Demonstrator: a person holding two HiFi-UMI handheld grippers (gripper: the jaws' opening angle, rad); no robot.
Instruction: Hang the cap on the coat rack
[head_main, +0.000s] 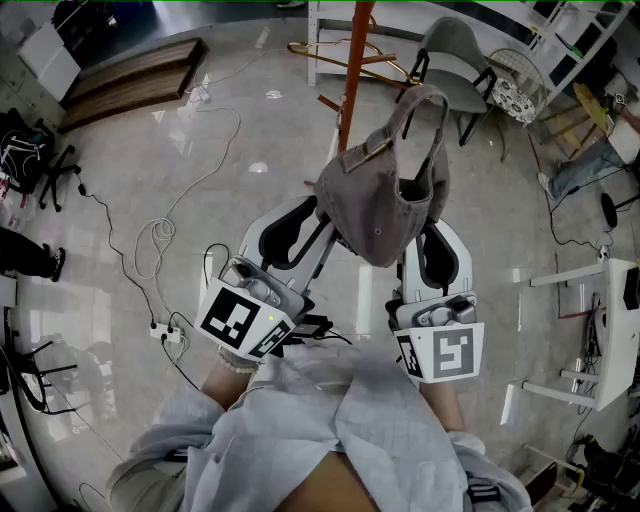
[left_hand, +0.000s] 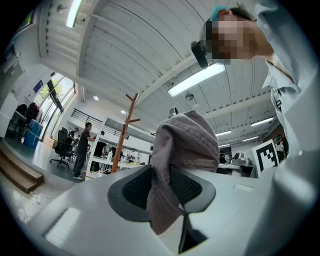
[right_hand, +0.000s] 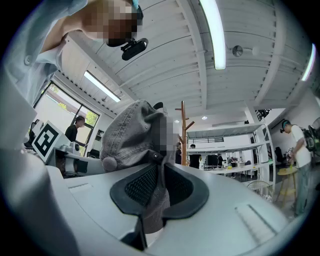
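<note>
Far left on the floor (head_main: 250, 120): loose white cable (head_main: 165, 235) running to a power strip (head_main: 165, 330). L gripper (head_main: 305, 228) is raised, jaws clenched on a fold of the cap (head_main: 385, 190). Its own view shows the fabric pinched btwn both black pads (left_hand: 132, 190), w/ the cap (left_hand: 182, 145) bulging up over the L gripper (left_hand: 162, 185). So the cap hangs in the air btwn the two grippers, crown sagging down, back strap arching up by the coat rack (head_main: 352, 75). Both gripper views put the rack further off in the room (coat rack (left_hand: 125, 132), coat rack (right_hand: 183, 132)), not touching the cap. R gripper (head_main: 435, 238) also grasps the cap. In its view the R gripper (right_hand: 159, 187) bites the grey cap (right_hand: 132, 135) near its top button. Further right: a grey chair (head_main: 455, 65).
</note>
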